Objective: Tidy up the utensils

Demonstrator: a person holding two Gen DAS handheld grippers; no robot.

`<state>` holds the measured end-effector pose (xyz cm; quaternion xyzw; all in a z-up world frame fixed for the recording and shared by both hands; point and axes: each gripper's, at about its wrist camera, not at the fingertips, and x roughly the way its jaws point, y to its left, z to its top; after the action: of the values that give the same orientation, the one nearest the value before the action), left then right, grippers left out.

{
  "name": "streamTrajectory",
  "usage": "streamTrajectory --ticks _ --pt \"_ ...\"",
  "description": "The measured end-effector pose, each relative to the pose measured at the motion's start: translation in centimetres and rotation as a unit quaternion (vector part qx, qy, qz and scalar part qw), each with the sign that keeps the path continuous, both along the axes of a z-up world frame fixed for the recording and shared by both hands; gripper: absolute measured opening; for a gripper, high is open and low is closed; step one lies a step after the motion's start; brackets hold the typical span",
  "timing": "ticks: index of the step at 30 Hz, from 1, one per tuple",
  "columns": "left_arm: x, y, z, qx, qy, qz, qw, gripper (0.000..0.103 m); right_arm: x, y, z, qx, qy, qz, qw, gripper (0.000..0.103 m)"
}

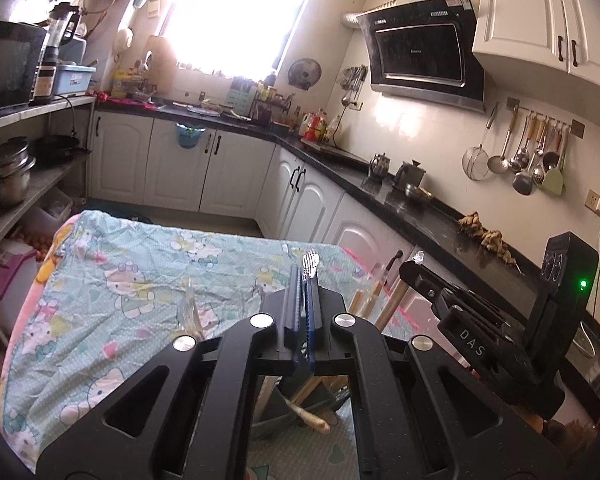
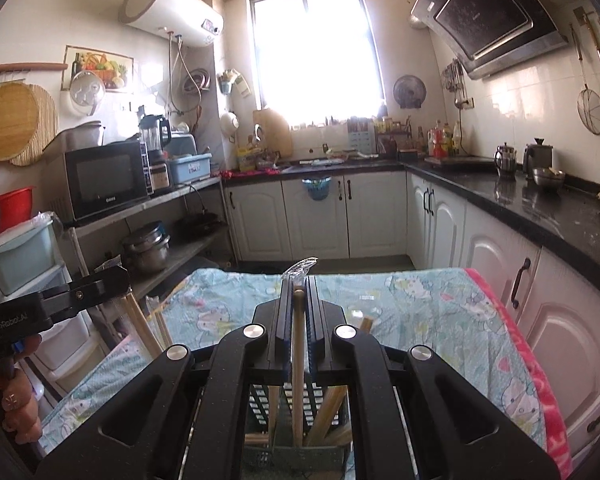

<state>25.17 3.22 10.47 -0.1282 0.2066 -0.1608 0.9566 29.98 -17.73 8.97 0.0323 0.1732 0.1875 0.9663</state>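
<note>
In the left wrist view my left gripper (image 1: 305,276) is shut on a thin utensil whose clear-wrapped tip (image 1: 310,261) sticks out past the fingertips. Under it a dark utensil basket (image 1: 278,416) holds wooden handles. My right gripper (image 1: 410,268) hangs just to the right, also over the basket. In the right wrist view that right gripper (image 2: 299,282) is shut on an upright wooden chopstick (image 2: 298,344) topped by a clear wrapper (image 2: 300,268). The chopstick's lower end reaches into the slotted basket (image 2: 260,404). My left gripper (image 2: 108,280) shows at the left edge.
The basket stands on a table under a light blue cartoon cloth (image 1: 140,280). More wooden chopsticks (image 2: 140,328) rise by the left gripper. A black counter (image 2: 560,208) with white cabinets runs along the right. Shelves with a microwave (image 2: 100,184) stand at the left.
</note>
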Motion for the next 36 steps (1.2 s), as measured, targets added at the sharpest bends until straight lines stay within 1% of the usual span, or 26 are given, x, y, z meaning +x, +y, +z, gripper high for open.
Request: streamTrajectory --ticks 1,2,3,5,6,7,8,9,11,13,16,17,19,20,24,26,28,30,33,36 --pt "0.0 0.0 -0.2 0.001 0.003 0.000 1.0000 0.000 0.0 0.0 -0.2 0.001 0.004 0.000 1.000 0.011" --pt "0.0 0.0 -0.3 0.002 0.005 0.000 1.0000 0.000 -0.1 0.0 -0.3 0.001 0.008 0.001 1.000 0.018" --pt "0.0 0.1 -0.4 0.002 0.007 0.001 1.0000 0.000 -0.1 0.0 -0.4 0.001 0.010 0.000 1.000 0.021" --pt "-0.2 0.2 -0.5 0.003 0.009 0.004 1.0000 0.002 -0.3 -0.1 -0.5 0.001 0.011 0.000 1.000 0.023" --pt "-0.3 0.3 -0.5 0.003 0.010 0.006 0.9999 0.007 -0.5 -0.2 -0.6 0.001 0.012 0.001 1.000 0.024" --pt "-0.4 0.4 -0.5 0.003 0.010 0.007 0.9999 0.014 -0.6 -0.2 -0.6 0.001 0.013 0.000 1.000 0.027" --pt "-0.4 0.4 -0.5 0.002 0.011 0.009 0.9999 0.018 -0.9 -0.2 -0.5 0.002 0.013 0.000 1.000 0.031" --pt "-0.6 0.5 -0.4 0.002 0.010 0.010 0.9999 0.022 -1.0 -0.4 -0.5 0.002 0.013 0.000 1.000 0.031" --pt "-1.0 0.6 -0.3 0.004 0.008 0.013 0.9999 0.026 -1.4 -0.5 -0.4 -0.002 0.012 -0.001 1.000 0.034" --pt "-1.4 0.8 0.1 0.005 0.005 0.019 0.9998 0.036 -1.8 -0.7 -0.3 -0.005 0.011 -0.001 1.000 0.038" --pt "-2.1 1.1 0.6 0.003 0.001 0.028 0.9996 0.048 -2.6 -0.9 -0.2 -0.008 0.010 0.003 1.000 0.045" --pt "-2.4 1.2 0.7 0.003 -0.001 0.029 0.9996 0.050 -2.9 -1.0 -0.1 -0.010 0.010 0.004 1.000 0.046" --pt "-3.1 1.4 1.2 0.005 -0.008 0.036 0.9993 0.060 -3.5 -1.1 0.0 -0.013 0.009 0.006 1.000 0.048" --pt "-3.4 1.5 1.3 0.006 -0.011 0.039 0.9992 0.062 -3.9 -1.2 0.1 -0.015 0.007 0.005 1.000 0.050" --pt "-4.7 1.9 1.7 0.007 -0.014 0.055 0.9983 0.076 -5.3 -1.5 0.5 -0.020 -0.001 0.006 1.000 0.056" --pt "-5.3 1.9 1.9 0.006 -0.016 0.059 0.9981 0.079 -6.1 -1.7 0.6 -0.020 -0.005 0.006 1.000 0.061" --pt "-6.1 2.0 1.9 0.010 -0.020 0.065 0.9976 0.087 -6.8 -1.9 0.7 -0.022 -0.007 0.007 1.000 0.064" --pt "-6.8 2.1 1.8 0.008 -0.020 0.071 0.9972 0.092 -7.6 -2.0 0.8 -0.025 -0.010 0.006 1.000 0.067" --pt "-7.8 2.4 1.7 0.011 -0.019 0.077 0.9968 0.092 -8.8 -2.2 1.0 -0.025 -0.013 0.006 1.000 0.073" --pt "-8.6 2.5 1.2 0.015 -0.009 0.078 0.9968 0.092 -9.9 -2.4 1.0 -0.029 -0.018 0.008 0.999 0.080"
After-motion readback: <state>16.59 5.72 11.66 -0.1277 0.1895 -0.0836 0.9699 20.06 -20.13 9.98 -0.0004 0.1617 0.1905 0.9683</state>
